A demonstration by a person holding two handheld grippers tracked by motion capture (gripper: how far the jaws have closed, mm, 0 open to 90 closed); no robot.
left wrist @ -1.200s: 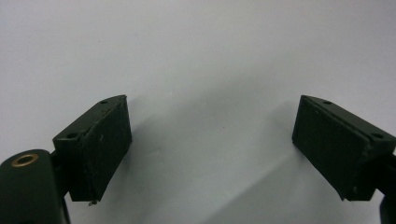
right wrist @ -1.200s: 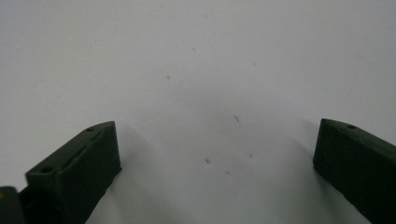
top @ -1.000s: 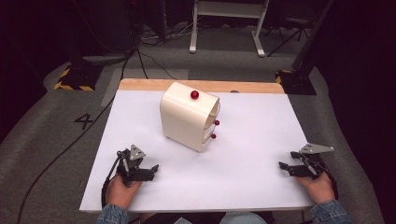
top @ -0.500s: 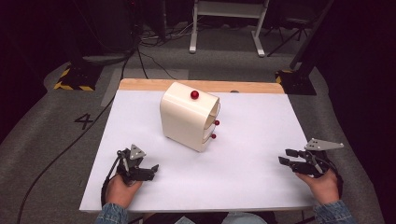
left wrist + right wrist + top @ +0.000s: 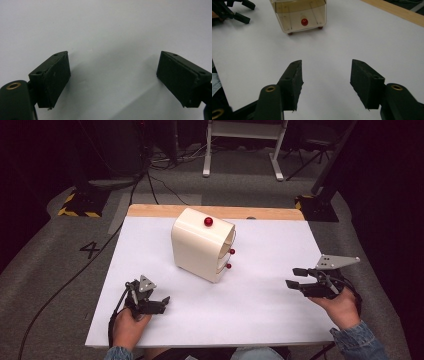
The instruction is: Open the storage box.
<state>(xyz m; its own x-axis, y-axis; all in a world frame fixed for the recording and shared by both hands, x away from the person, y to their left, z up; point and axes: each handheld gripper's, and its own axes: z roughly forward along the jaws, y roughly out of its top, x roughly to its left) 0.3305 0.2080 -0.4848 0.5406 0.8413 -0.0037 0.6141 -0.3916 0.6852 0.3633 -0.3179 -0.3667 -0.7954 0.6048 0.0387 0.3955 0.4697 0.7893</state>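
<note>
- The white table top [image 5: 270, 320] is the biggest thing here, with a strip of bare wood [image 5: 165, 211] showing along its far edge. It sits on grey floor with a "4" [image 5: 90, 250] marked off to my left.
- Next up is the cream plastic drawer box [image 5: 200, 245], a small cabinet with rounded corners standing toward the far middle of the table, turned at an angle. It's well apart from both my hands.
- My right gripper [image 5: 300, 279] is near the right edge of the table, held just above the surface, with its grey three-cornered plate [image 5: 337, 262] on top. Its jaws point left toward the box and stand wide apart with nothing between them. In the right gripper view [image 5: 325, 85] I'm looking between them at bare white table, with the translucent drawer fronts [image 5: 299, 12] farther off.
- My left gripper [image 5: 157, 304] is down at the near left of the table, low to the surface. In the left gripper view [image 5: 112, 80] its jaws are spread wide too, nothing but white table between them.
- Smallest bits: a red knob [image 5: 208, 221] on top of the box, plus two more red knobs [image 5: 230, 259] on the drawer side facing right.
</note>
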